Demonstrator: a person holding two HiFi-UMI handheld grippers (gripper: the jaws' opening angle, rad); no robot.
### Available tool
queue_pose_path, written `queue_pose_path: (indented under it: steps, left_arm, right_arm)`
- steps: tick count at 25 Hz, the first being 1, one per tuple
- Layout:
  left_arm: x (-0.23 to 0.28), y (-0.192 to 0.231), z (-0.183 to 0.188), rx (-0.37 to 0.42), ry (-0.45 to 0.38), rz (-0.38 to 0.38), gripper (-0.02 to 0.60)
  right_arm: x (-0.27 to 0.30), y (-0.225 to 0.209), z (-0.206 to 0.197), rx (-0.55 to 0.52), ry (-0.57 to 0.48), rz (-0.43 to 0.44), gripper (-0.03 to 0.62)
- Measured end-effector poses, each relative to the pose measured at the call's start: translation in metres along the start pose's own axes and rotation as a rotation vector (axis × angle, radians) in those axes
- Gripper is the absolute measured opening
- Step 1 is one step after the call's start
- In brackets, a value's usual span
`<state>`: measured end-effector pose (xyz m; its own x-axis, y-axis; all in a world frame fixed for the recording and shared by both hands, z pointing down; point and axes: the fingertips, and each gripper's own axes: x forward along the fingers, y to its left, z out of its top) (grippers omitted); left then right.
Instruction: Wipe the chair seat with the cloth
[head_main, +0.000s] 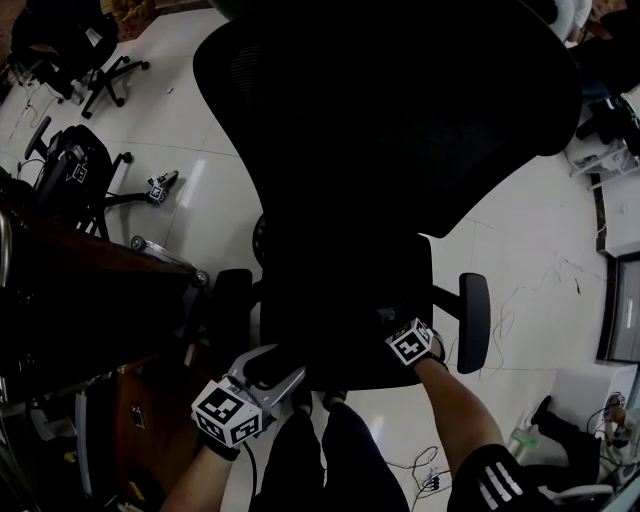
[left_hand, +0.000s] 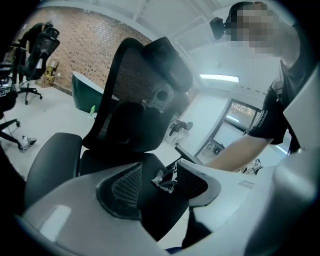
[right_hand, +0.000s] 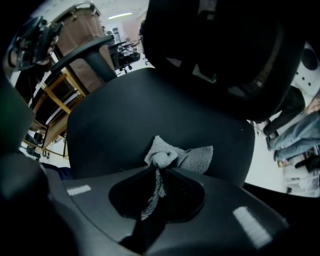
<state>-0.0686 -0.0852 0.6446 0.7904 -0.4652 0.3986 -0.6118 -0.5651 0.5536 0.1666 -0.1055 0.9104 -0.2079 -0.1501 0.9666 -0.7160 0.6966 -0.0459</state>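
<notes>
The black office chair fills the head view, its seat (head_main: 340, 300) below the wide backrest (head_main: 400, 100). My right gripper (right_hand: 159, 172) is shut on a grey cloth (right_hand: 182, 156), which bunches at the jaw tips and rests on the seat (right_hand: 150, 115) near its front edge. In the head view the right gripper (head_main: 392, 325) is over the seat's front right, and the cloth is lost in the dark. My left gripper (head_main: 285, 378) hangs at the seat's front left edge. Its jaws stand open (left_hand: 159, 169) with nothing between them, pointing across the seat (left_hand: 150, 200).
Armrests stand on both sides of the seat (head_main: 473, 322) (head_main: 232, 300). A dark wooden desk (head_main: 90, 290) is close on the left. Other chairs (head_main: 70, 50) and a small marked device (head_main: 158, 188) are on the pale floor. Cables lie at the lower right (head_main: 430, 470).
</notes>
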Motion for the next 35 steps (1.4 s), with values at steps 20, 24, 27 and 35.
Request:
queue_pose_path:
  steps: [20, 24, 27, 35]
  left_arm:
    - [-0.024, 0.011, -0.02, 0.007, 0.047, 0.029, 0.235]
    - [-0.02, 0.0, -0.018, 0.016, 0.054, 0.015, 0.235]
    - [-0.016, -0.01, -0.019, 0.033, 0.069, 0.002, 0.235]
    - [0.007, -0.038, -0.013, 0.047, 0.087, -0.045, 0.235]
  right_arm:
    - [0.031, 0.282, 0.112, -0.163, -0.166, 0.454, 0.043]
    - [0.027, 0.233, 0.04, -0.134, -0.078, 0.372, 0.043]
    - [0.016, 0.182, -0.013, -0.059, -0.03, 0.289, 0.042]
    - [-0.029, 0.076, -0.105, 0.131, 0.025, 0.135, 0.041]
